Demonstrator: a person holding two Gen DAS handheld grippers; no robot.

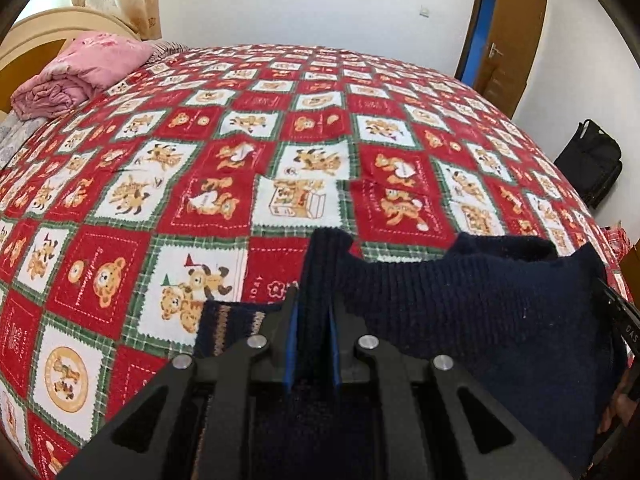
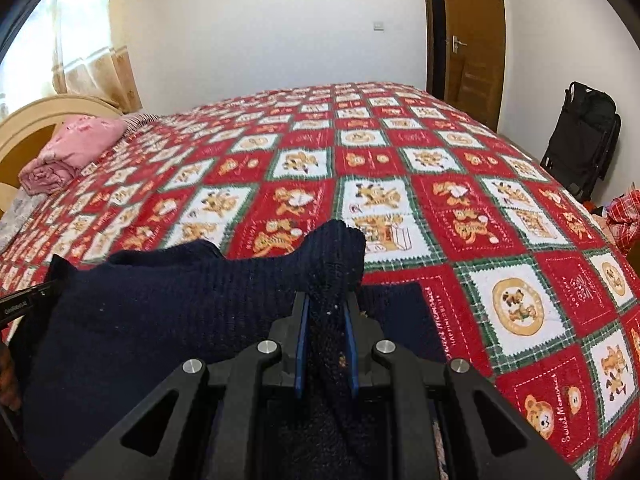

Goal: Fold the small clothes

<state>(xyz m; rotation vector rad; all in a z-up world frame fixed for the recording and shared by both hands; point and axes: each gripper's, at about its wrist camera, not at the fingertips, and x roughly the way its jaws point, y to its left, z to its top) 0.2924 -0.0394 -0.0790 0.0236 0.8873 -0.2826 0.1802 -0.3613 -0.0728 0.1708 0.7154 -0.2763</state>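
Observation:
A small navy knit sweater with a tan-striped sleeve end is held up over the bed between both grippers. My left gripper is shut on one top corner of it, the knit bunched between the blue pads. My right gripper is shut on the other top corner of the sweater. The knit stretches between the two, with the neck opening sagging in the middle. The right gripper's edge shows at the far right of the left wrist view. The lower part of the sweater is hidden below the grippers.
The bed carries a red, white and green teddy-bear quilt. A folded pink blanket lies by the wooden headboard at the far left. A brown door and a black bag stand past the bed's right side.

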